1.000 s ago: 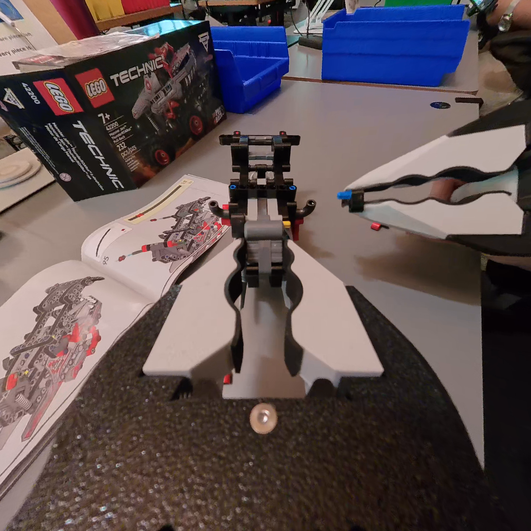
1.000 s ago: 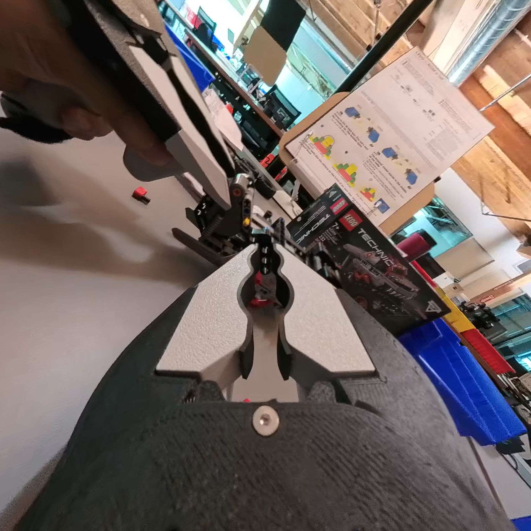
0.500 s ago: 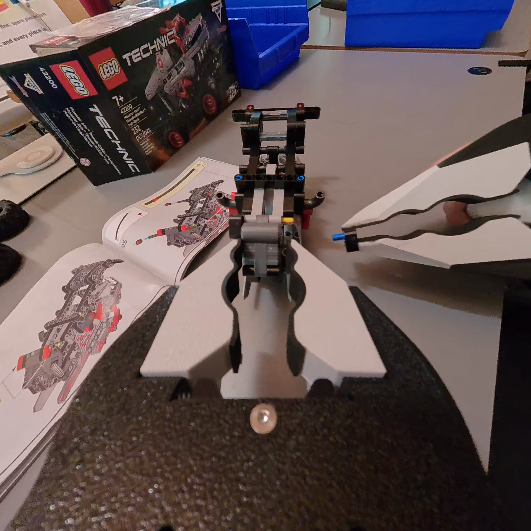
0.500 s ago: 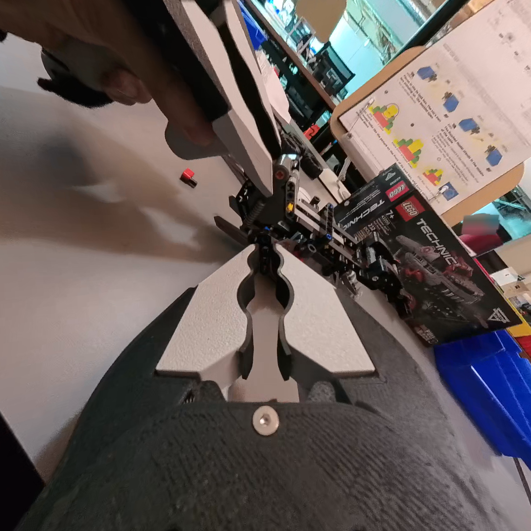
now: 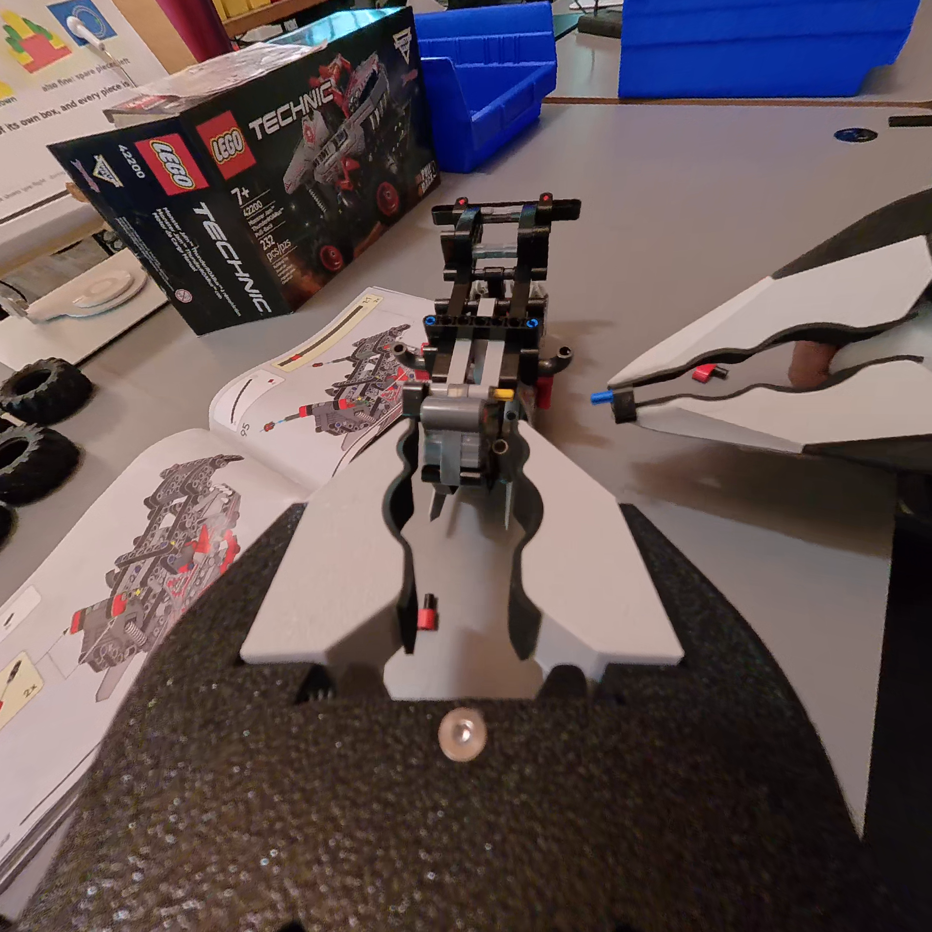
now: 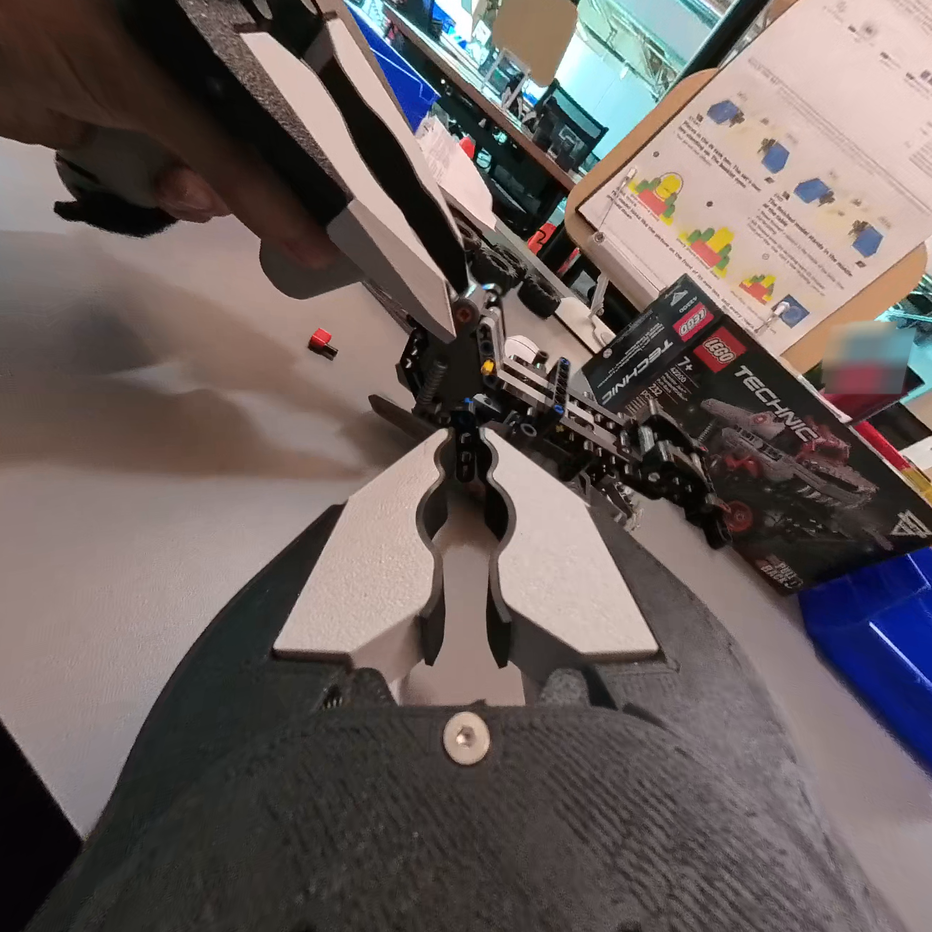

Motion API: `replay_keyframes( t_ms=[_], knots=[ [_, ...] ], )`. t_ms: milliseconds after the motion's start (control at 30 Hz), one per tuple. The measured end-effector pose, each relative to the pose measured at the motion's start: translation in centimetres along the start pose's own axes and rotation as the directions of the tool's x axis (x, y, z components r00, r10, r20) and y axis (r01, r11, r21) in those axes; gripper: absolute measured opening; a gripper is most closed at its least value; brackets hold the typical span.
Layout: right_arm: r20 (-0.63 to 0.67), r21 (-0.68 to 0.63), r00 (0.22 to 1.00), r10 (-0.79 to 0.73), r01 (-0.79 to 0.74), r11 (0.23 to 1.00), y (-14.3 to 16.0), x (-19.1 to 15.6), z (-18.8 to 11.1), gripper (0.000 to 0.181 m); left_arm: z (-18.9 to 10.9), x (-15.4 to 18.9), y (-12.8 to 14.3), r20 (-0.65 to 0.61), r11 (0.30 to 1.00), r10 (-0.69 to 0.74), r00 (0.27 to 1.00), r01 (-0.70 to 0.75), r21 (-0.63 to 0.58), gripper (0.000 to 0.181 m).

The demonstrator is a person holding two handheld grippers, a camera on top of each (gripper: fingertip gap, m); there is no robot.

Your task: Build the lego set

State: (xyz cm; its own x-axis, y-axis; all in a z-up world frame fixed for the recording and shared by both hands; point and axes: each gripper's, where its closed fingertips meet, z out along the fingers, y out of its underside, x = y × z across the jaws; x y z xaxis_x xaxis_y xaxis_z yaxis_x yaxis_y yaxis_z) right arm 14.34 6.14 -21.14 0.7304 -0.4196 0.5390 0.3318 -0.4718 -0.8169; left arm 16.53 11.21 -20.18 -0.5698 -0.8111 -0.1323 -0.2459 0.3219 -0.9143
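Fingers [image 5: 650, 398] of the right gripper [image 5: 618, 403] pinched a small black connector with a blue pin [image 5: 613, 401], pin tip aimed sideways at the half-built black and grey lego chassis [image 5: 486, 323]. That chassis lay just left of it on the grey desk [image 5: 706, 212], long axis running away from the left gripper [image 5: 464, 444], which clamped its near end.
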Motion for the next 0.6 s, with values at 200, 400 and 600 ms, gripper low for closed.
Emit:
replay_keyframes(
  t_ms=[200,400,600],
  knots=[
    [-0.011,0.033,1.0,0.004,-0.003,0.999,-0.7,-0.1,0.0,0.005,-0.3,-0.3,-0.1,0.013,1.0,0.0,1.0,0.0,0.014,0.033],
    [0.003,-0.021,1.0,0.004,-0.004,1.0,-0.2,-0.1,0.2,0.005,-0.9,-0.7,-0.5,0.032,1.0,0.014,0.999,-0.015,0.024,0.034],
    [0.044,-0.057,0.999,-0.008,0.011,0.998,-0.1,-1.0,0.6,0.006,0.0,-0.8,1.0,0.013,0.999,-0.026,1.0,0.027,-0.045,0.039]
  ],
)
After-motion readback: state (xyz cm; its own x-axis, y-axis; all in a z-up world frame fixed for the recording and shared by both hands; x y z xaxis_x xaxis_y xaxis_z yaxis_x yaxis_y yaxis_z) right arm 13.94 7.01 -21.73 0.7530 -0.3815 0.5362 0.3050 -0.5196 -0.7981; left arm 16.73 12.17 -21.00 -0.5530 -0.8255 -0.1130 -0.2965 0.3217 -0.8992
